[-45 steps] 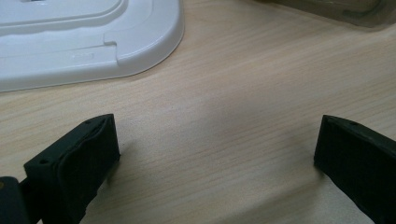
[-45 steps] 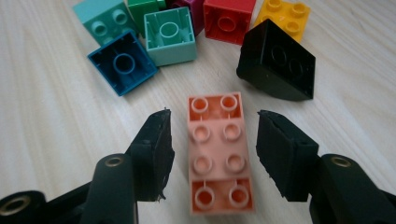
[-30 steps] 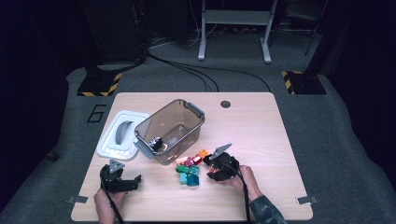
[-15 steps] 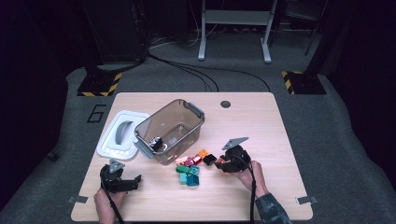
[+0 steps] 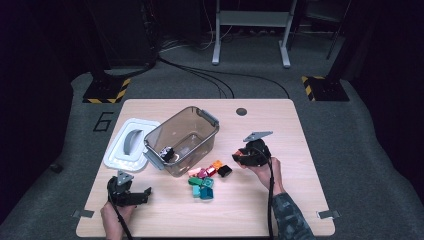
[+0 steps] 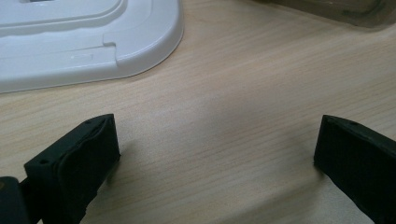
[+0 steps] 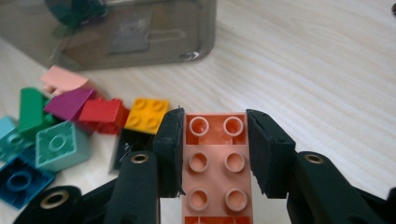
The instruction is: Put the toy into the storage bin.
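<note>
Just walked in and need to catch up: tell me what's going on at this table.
A person is working with two hand-held grippers, apparently sorting toy bricks. The right gripper is shut on an orange brick, held above the table beside the loose pile of bricks. The clear bin stands open with something small inside, its white lid lying alongside. The left gripper rests open near the lid, holding nothing.
</note>
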`<act>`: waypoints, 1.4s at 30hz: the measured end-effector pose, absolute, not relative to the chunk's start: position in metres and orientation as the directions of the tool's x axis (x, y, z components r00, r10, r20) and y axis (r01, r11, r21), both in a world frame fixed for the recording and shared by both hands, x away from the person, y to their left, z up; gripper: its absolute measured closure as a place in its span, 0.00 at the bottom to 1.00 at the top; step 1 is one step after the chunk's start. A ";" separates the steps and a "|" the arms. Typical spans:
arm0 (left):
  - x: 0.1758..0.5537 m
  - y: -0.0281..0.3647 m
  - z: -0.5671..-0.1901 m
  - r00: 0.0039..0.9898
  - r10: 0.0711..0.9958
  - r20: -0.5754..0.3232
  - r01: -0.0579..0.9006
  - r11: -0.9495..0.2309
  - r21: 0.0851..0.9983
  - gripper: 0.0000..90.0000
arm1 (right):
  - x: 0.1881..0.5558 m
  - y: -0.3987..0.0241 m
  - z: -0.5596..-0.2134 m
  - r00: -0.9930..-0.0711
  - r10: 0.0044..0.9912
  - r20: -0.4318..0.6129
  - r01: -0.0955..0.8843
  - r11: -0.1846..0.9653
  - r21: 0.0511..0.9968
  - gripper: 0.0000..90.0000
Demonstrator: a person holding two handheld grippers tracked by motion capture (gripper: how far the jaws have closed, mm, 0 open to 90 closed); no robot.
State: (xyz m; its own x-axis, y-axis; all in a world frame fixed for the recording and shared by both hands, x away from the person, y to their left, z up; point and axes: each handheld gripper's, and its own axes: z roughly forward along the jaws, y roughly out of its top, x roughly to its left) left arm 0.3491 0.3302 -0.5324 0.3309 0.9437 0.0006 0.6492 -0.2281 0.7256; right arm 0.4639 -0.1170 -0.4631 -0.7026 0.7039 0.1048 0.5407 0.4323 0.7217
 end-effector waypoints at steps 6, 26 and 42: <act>0.349 0.330 -0.532 0.331 0.944 0.001 0.649 -0.228 0.726 0.00 | 0.477 -0.114 -0.462 -0.693 0.713 0.109 0.545 0.418 0.727 0.65; 0.349 0.330 -0.532 0.332 0.943 0.001 0.649 -0.229 0.726 0.00 | 0.507 -0.100 -0.442 -0.684 0.723 0.102 0.532 0.398 0.747 0.65; 0.349 0.330 -0.532 0.333 0.943 -0.001 0.650 -0.229 0.725 0.00 | 0.525 -0.097 -0.423 -0.664 0.744 0.076 0.523 0.390 0.758 0.65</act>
